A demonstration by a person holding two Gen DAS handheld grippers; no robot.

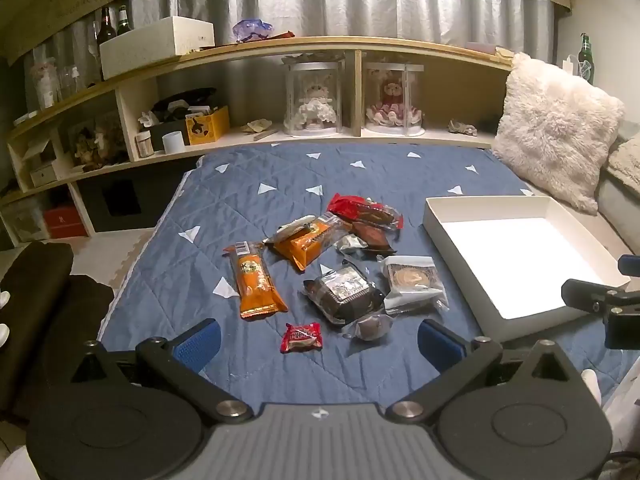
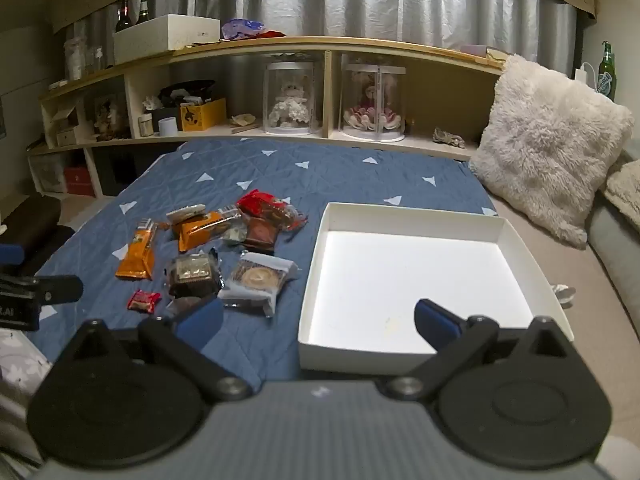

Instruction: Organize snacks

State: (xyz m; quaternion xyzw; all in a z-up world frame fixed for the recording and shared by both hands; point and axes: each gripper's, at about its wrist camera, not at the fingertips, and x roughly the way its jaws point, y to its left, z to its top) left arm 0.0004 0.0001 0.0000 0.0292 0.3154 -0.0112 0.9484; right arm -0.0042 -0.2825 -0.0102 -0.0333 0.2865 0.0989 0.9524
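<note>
The left gripper [image 1: 319,345] is spread wide with nothing between its blue pads, hovering over the blue quilt [image 1: 248,184] just short of a small red candy [image 1: 302,337]. The right gripper [image 2: 318,322] is equally wide and holds nothing, straddling the near wall of the empty white box [image 2: 362,356]. The snacks [image 2: 208,248] lie loose on the quilt left of the box. An orange bar [image 1: 258,285] carries print too blurred to read, possibly a "K".
</note>
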